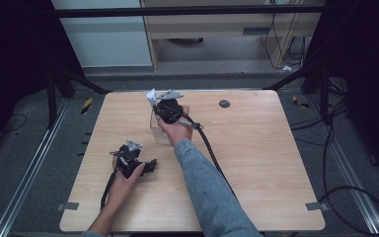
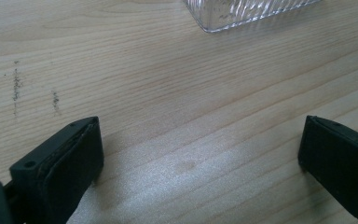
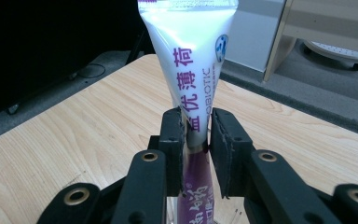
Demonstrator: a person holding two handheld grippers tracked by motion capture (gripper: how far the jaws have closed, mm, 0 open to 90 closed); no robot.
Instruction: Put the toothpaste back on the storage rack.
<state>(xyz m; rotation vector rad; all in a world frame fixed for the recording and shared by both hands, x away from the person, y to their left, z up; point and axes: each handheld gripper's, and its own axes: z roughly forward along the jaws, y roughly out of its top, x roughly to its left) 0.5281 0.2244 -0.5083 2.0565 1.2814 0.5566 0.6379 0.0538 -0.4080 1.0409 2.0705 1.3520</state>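
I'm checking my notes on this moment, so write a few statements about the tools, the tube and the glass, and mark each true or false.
1. The right tool grips a white and purple tube. True.
2. The left tool holds the tube. False: its jaws stand wide apart over bare table.
3. The tube lies flat on the table. False: it is held upright, crimped end up.
4. A clear ribbed glass stands beyond the left tool. True.

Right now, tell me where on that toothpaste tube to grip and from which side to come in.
Grip the toothpaste tube on its narrower body below the flat crimped end, coming from the person's side with jaws across its flat faces, as the right gripper does. It stands upright in the clear cup, leaving that part exposed.
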